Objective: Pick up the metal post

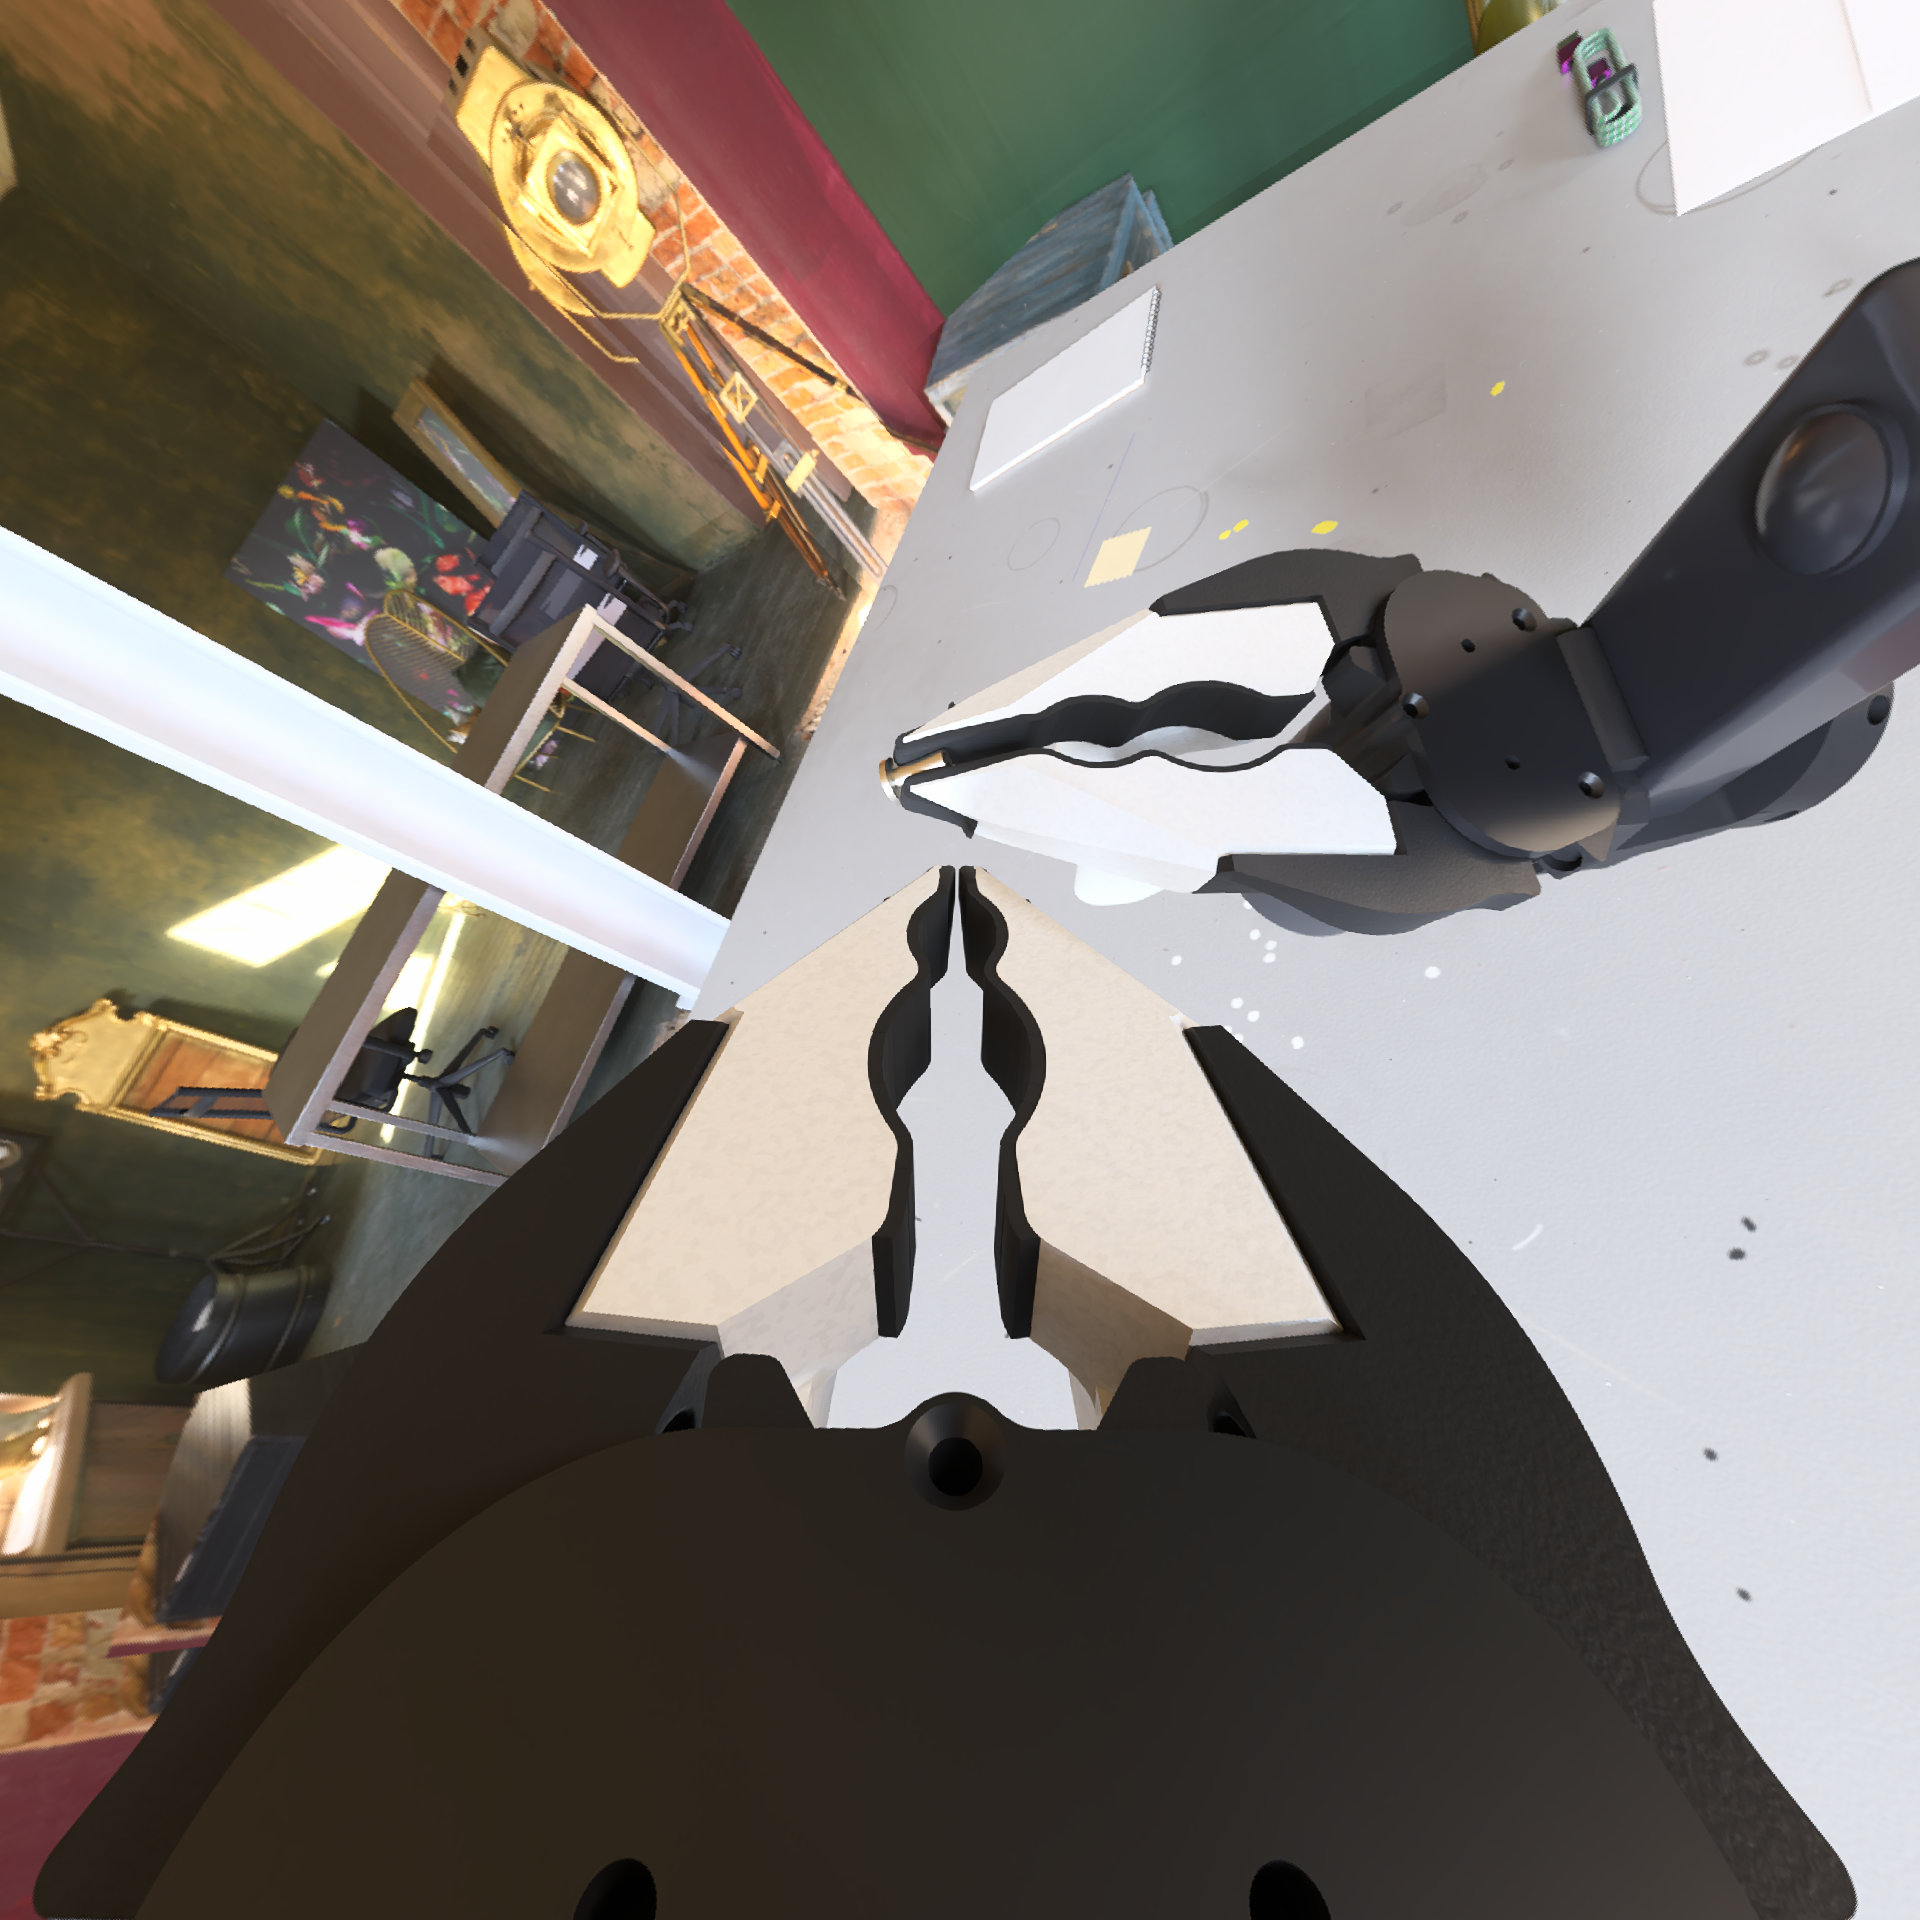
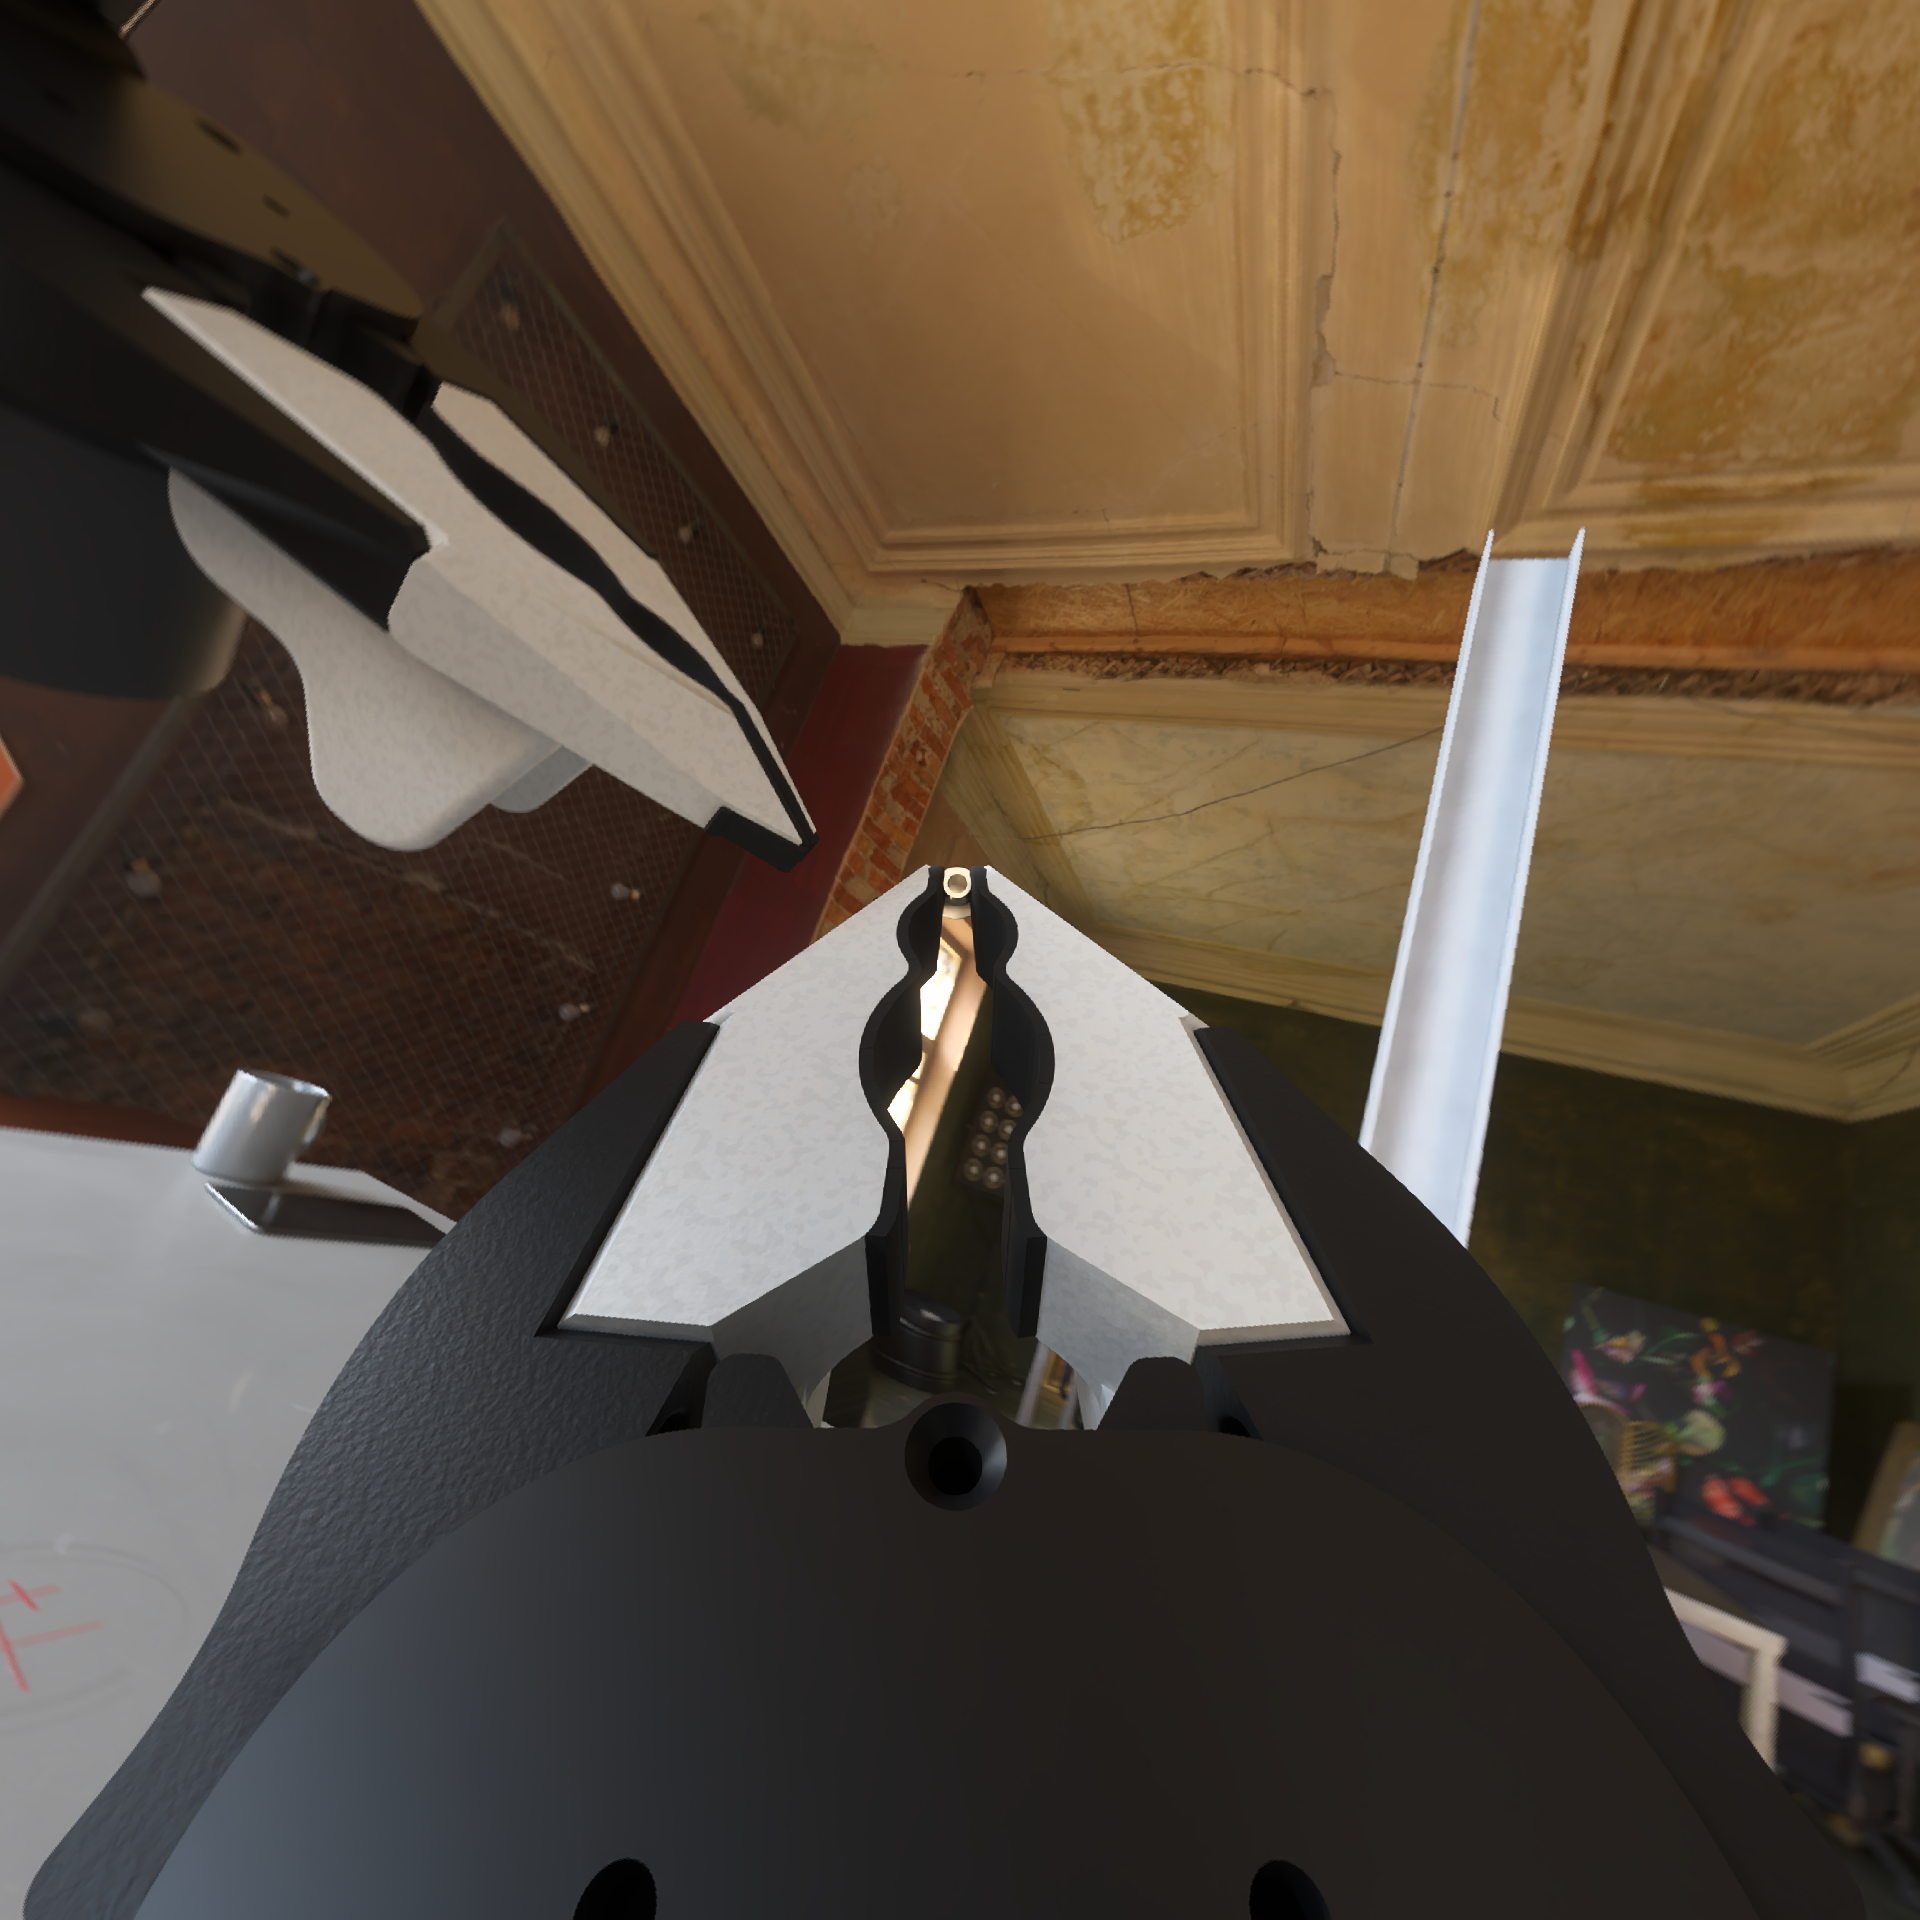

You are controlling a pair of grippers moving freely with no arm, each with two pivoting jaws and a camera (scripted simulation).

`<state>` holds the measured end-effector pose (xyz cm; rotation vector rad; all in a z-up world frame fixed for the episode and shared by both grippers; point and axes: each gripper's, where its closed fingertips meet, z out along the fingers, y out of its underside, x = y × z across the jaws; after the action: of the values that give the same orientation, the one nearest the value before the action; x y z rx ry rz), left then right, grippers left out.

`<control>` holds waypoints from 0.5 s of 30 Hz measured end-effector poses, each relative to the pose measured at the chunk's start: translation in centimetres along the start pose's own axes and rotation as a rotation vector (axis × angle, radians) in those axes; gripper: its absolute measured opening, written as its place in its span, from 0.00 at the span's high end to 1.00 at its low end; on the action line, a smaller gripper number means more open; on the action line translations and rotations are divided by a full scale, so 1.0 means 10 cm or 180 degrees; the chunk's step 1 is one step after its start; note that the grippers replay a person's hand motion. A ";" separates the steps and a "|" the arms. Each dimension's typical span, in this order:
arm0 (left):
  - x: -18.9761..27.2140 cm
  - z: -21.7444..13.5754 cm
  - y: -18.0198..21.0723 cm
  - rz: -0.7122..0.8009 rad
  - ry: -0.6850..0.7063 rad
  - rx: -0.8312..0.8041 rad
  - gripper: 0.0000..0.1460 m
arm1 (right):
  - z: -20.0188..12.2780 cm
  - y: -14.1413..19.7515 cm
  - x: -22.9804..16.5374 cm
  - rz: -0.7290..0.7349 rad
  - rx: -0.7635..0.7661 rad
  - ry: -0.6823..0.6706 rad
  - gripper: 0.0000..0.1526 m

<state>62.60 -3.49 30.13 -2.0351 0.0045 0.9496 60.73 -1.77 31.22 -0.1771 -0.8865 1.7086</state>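
Left wrist view: the left tongs [image 1: 954,878] are seen from behind, their two fingers pressed together at the tips with nothing between them, above the edge of a pale grey bench [image 1: 1455,1091]. Just beyond these tips, the right tongs [image 1: 906,771] are shown entering from the right, with their fingers closed on the metal post [image 1: 894,771]. Only a small brass-and-silver end of the post is visible, protruding at the tips. The post is thus held off the bench, near its edge. Farther back on the bench, a white spiral notepad [image 1: 1065,390], a small yellow square note [image 1: 1117,556] and a green-and-purple clip-like item [image 1: 1605,88] are seen, well apart from both tongs. A long white beam [image 1: 343,748] is seen crossing the room beyond the bench edge.

Right wrist view: the right tongs [image 2: 957,883] are seen pointing upward toward a panelled ceiling, and the metal post [image 2: 957,883] is shown end-on as a small silvery ring pinched at the very tips of the fingers. The left tongs [image 2: 795,836] are seen at upper left, their tips near those of the right tongs but not touching them. At lower left, a white mug [image 2: 260,1127] is shown standing on the bench [image 2: 156,1403], beside a flat dark slab [image 2: 322,1210]. The white beam [image 2: 1475,873] is seen rising at the right.
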 end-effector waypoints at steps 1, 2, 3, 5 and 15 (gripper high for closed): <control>0.00 0.00 -0.01 0.0023 -0.0019 0.0004 1.00 | 0.00 0.00 0.01 0.0105 0.0019 0.0020 0.97; 0.00 0.00 -0.01 0.0047 -0.0041 0.0007 1.00 | 0.00 -0.01 0.01 0.0213 0.0037 0.0038 0.97; 0.00 0.01 -0.02 0.0067 -0.0061 0.0009 1.00 | 0.00 -0.01 0.02 0.0321 0.0055 0.0055 0.97; 0.00 0.01 -0.04 0.0093 -0.0091 0.0027 1.00 | 0.00 -0.01 0.03 0.0511 0.0110 0.0101 0.97; -0.01 0.11 -0.05 0.0264 -0.0271 -0.0005 1.00 | -0.01 0.08 0.08 0.1969 0.0335 0.0275 0.97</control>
<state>62.02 -2.44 30.14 -2.0075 0.0427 1.0876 59.85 -1.08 30.91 -0.4895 -0.7136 2.2930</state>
